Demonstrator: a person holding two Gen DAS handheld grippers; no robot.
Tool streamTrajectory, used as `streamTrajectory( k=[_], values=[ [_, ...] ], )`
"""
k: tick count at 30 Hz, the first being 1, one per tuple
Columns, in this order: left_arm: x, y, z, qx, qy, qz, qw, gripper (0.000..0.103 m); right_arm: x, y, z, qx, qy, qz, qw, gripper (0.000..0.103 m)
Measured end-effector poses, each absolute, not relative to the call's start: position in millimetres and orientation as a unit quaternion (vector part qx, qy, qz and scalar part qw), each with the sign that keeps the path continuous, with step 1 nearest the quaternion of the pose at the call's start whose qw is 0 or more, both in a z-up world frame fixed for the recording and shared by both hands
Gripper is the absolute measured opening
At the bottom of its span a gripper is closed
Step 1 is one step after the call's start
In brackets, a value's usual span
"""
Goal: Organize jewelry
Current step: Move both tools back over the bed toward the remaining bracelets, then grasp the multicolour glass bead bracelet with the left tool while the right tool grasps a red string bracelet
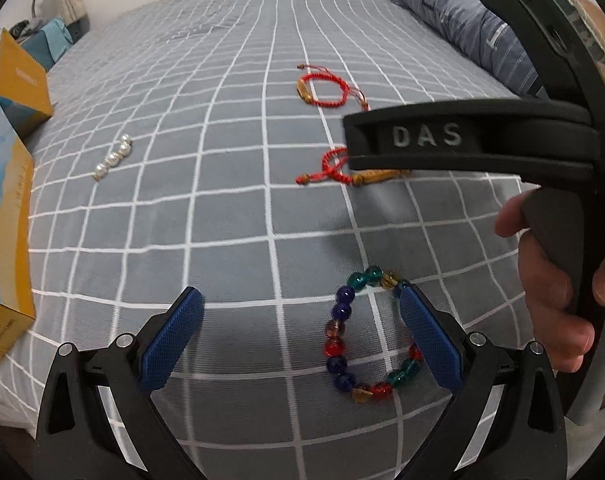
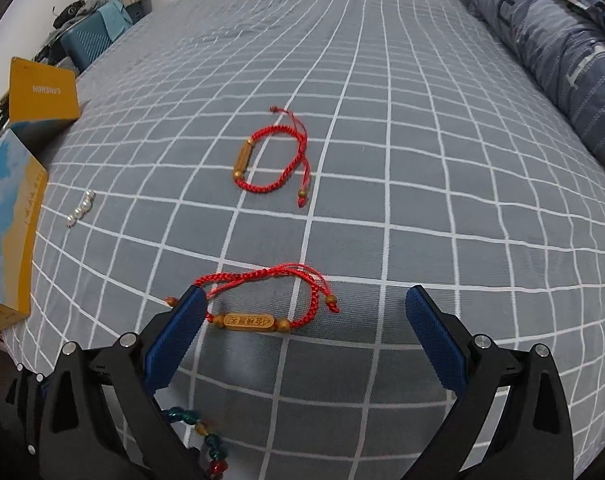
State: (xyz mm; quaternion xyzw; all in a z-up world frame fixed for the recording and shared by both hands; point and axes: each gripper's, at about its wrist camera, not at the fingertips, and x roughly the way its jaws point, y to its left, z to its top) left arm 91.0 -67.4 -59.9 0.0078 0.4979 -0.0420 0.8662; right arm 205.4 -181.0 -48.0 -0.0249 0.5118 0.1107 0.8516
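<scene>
Both tongs are spread wide over the bed [image 1: 230,120], the left tongs [image 1: 302,336] by the bead bracelet [image 1: 366,336] and the right tongs [image 2: 306,336] around the near red cord bracelet [image 2: 262,304], so pickup seems next, needing lowering and closing.

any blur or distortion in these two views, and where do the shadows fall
Left wrist view: fisheye bows the bedsheet grid, pearl strand slightly soft, faint shadow below the right gripper. Right wrist view: same bowing, near red bracelet sharp, light flat, soft shadow beside it.
</scene>
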Motion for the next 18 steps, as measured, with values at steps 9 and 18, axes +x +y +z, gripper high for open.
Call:
streamTrajectory(
  k=[9, 18],
  values=[
    [92, -75, -73, 0.027, 0.494, -0.022, 0.869, 0.096, 211, -175, -66, -0.033, 0.528, 0.110, 0.842, 0.085],
    [75, -79, -69, 0.030, 0.489, -0.025, 0.871, 0.059, 208, -187, -66, -0.030, 0.530, 0.101, 0.841, 0.052]
  ],
)
